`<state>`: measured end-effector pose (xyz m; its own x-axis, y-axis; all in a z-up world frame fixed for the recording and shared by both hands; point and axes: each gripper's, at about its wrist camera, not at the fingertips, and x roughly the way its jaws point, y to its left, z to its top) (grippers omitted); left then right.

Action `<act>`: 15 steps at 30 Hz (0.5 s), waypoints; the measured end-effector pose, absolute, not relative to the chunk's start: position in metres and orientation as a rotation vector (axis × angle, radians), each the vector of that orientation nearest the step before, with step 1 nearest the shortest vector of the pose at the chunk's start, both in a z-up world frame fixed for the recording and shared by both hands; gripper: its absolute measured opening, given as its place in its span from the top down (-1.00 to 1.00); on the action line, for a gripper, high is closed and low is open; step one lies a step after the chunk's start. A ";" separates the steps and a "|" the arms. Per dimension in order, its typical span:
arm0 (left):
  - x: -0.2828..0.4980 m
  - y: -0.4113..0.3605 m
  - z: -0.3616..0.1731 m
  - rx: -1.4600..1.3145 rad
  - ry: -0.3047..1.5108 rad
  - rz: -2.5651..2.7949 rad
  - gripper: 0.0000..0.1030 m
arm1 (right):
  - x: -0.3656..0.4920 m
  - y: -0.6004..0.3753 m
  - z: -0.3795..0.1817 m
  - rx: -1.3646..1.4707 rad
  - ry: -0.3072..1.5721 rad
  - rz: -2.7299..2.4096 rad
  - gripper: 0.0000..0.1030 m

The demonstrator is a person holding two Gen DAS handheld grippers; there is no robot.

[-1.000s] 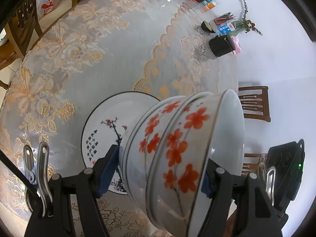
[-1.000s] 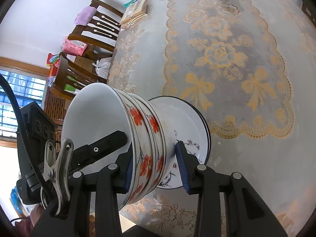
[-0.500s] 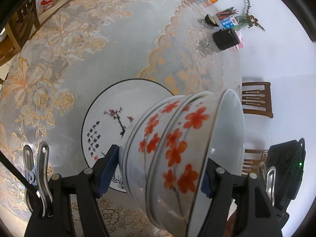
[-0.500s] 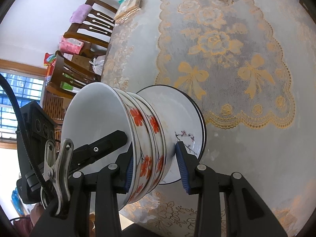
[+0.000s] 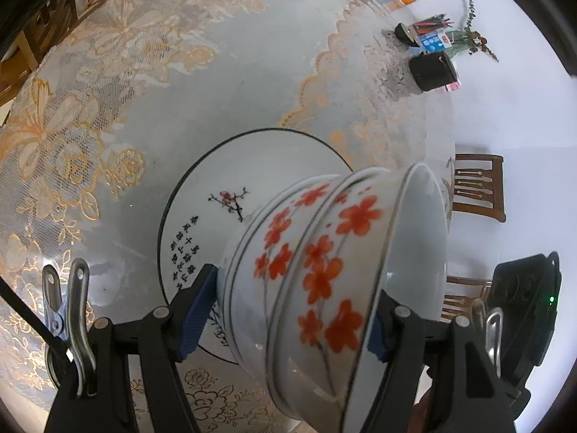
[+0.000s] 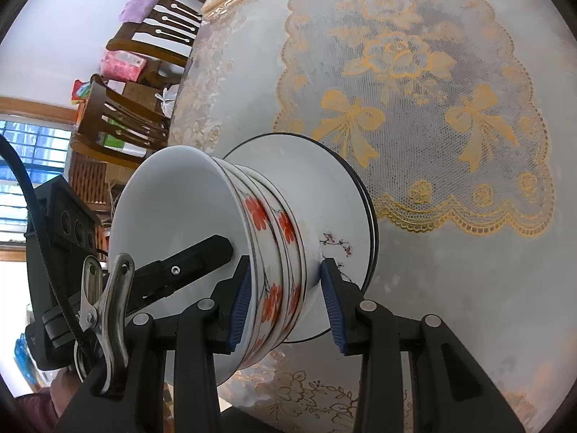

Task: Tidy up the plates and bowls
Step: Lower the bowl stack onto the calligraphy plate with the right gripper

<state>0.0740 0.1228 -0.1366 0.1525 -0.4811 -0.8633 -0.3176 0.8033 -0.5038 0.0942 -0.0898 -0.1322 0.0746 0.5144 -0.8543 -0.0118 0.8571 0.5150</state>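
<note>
One plate [image 5: 230,180] bears unreadable calligraphy.

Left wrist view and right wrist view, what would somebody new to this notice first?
A nested stack of white bowls with red blossoms fills the foreground, gripped from both sides: the left gripper spans bottom to rim, and the right gripper clamps the opposite side. Just behind the stack, a white plate with a plum branch and calligraphy lies on the gold lace tablecloth.
</note>
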 end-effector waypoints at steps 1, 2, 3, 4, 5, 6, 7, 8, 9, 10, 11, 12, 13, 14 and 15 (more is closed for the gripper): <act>0.074 0.123 -0.138 -0.686 1.446 -0.131 -0.43 | 0.095 -0.089 -0.133 0.424 1.455 0.414 0.26; 0.074 0.123 -0.139 -0.688 1.446 -0.132 -0.43 | 0.095 -0.089 -0.135 0.424 1.459 0.414 0.26; 0.074 0.123 -0.139 -0.684 1.443 -0.132 -0.43 | 0.096 -0.089 -0.136 0.424 1.459 0.415 0.26; 0.074 0.122 -0.138 -0.677 1.439 -0.133 -0.43 | 0.097 -0.088 -0.136 0.414 1.453 0.418 0.26; 0.075 0.123 -0.137 -0.670 1.436 -0.135 -0.43 | 0.097 -0.086 -0.135 0.400 1.448 0.421 0.26; 0.076 0.123 -0.137 -0.667 1.432 -0.136 -0.44 | 0.098 -0.085 -0.135 0.395 1.446 0.422 0.26; 0.077 0.123 -0.137 -0.663 1.430 -0.138 -0.44 | 0.099 -0.085 -0.135 0.390 1.445 0.423 0.26; 0.078 0.123 -0.137 -0.653 1.430 -0.138 -0.44 | 0.099 -0.084 -0.136 0.386 1.444 0.423 0.26; 0.079 0.121 -0.137 -0.642 1.433 -0.139 -0.47 | 0.099 -0.084 -0.136 0.380 1.442 0.422 0.26; 0.079 0.121 -0.137 -0.640 1.437 -0.138 -0.47 | 0.100 -0.083 -0.135 0.376 1.442 0.420 0.26; 0.080 0.121 -0.138 -0.639 1.442 -0.140 -0.50 | 0.100 -0.082 -0.135 0.370 1.442 0.418 0.26; 0.081 0.120 -0.138 -0.635 1.444 -0.141 -0.51 | 0.099 -0.082 -0.134 0.364 1.439 0.418 0.26; 0.081 0.120 -0.139 -0.634 1.447 -0.142 -0.52 | 0.098 -0.082 -0.134 0.361 1.435 0.416 0.26; 0.080 0.120 -0.139 -0.635 1.448 -0.143 -0.54 | 0.098 -0.082 -0.134 0.361 1.433 0.414 0.26; 0.079 0.120 -0.140 -0.642 1.451 -0.141 -0.55 | 0.097 -0.082 -0.134 0.364 1.433 0.413 0.26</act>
